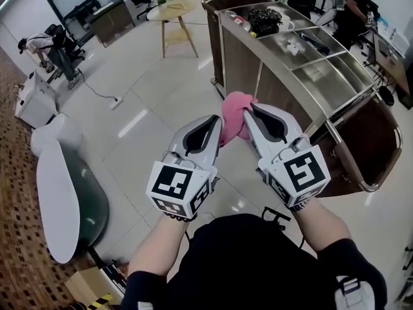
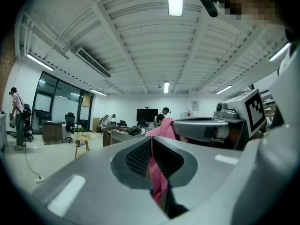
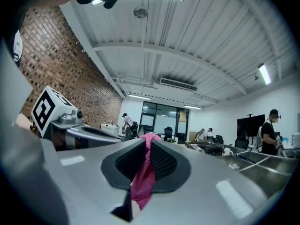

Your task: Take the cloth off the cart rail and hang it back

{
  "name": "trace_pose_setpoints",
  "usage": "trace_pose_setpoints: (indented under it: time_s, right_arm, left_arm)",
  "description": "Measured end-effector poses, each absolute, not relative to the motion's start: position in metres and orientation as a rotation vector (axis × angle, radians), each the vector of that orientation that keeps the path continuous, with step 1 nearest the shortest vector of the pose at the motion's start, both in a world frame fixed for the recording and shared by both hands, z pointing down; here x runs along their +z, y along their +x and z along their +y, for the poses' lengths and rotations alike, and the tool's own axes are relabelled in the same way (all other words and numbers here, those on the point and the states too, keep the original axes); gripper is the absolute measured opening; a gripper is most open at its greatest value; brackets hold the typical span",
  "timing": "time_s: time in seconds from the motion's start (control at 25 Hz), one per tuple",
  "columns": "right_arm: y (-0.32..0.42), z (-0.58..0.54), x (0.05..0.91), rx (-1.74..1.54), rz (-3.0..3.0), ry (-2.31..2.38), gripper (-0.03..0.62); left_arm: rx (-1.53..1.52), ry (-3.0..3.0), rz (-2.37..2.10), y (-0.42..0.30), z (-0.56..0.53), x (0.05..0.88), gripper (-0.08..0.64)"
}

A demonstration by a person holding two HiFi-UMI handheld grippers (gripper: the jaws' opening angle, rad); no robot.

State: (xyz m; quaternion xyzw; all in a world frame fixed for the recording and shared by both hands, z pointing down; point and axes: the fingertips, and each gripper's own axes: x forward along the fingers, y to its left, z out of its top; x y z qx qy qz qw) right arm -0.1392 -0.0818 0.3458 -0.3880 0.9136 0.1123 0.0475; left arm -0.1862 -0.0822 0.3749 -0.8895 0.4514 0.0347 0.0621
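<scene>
Head view: a soft pink cloth (image 1: 233, 108) bunches in mid-air between the left gripper (image 1: 216, 123) and the right gripper (image 1: 248, 113). It hangs beside the steel cart (image 1: 322, 76), over a glossy pale floor (image 1: 161, 95); dark clutter fills the cart's far tray.
Left gripper view: the jaws pinch a cloth fold.
Right gripper view: the jaws clamp another fold.

The right hand-held gripper (image 3: 146, 165) has its 2 jaws clamped on a pink cloth (image 3: 144, 182).
</scene>
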Motion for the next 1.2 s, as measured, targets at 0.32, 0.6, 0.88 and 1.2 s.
trace_pose_setpoints:
  time_s: [0.32, 0.6, 0.88, 1.2]
  right_arm:
    - [-0.224, -0.099, 0.332, 0.336, 2.744, -1.292, 0.025]
    - [-0.279, -0.11, 0.332, 0.351, 2.758, -1.305, 0.025]
    - [-0.3, -0.145, 0.341, 0.342, 2.756, -1.314, 0.025]
    - [-0.3, -0.216, 0.352, 0.314, 2.728, -1.328, 0.025]
  left_arm:
    - [0.091, -2.742, 1.27, -0.273, -0.099, 0.365, 0.009]
    - [0.118, -2.754, 1.259, -0.325, -0.11, 0.366, 0.009]
    - [0.117, -2.758, 1.261, -0.347, -0.145, 0.374, 0.009]
    - [0.079, -2.763, 1.24, -0.348, -0.216, 0.382, 0.009]
